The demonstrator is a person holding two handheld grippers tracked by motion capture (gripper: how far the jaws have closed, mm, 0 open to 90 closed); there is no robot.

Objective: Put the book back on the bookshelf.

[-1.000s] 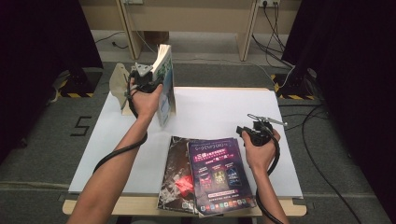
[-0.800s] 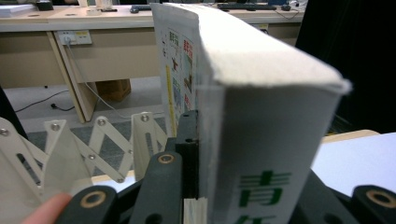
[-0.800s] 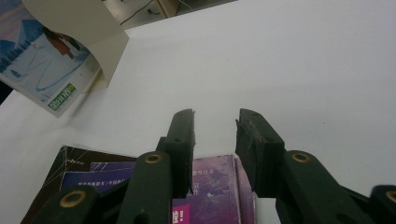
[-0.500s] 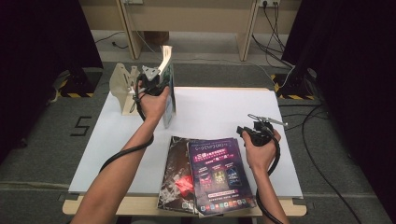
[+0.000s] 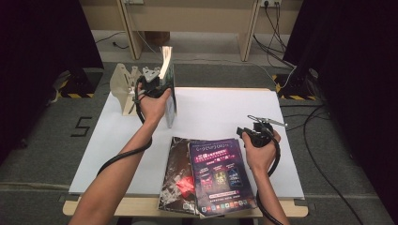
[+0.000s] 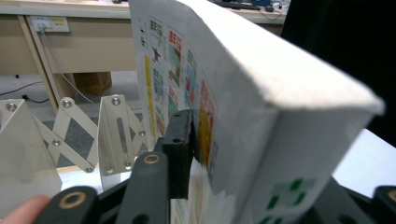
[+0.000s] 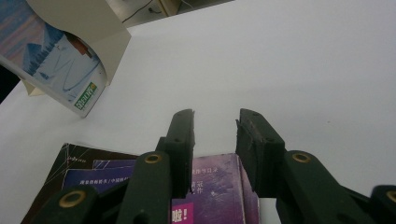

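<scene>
Book stands upright near table's far left corner beside folding rack — left gripper, jaws just opening, loosely brackets it, release under way. Right gripper idles open, empty, above magazines at near edge. Next: clean withdrawal, book left standing.

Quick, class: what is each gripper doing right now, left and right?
Left gripper: jaws have just been opening, thick book upright between them; whether they grip it cannot be told.
Right gripper: open, holding nothing, above the purple magazine.
</scene>
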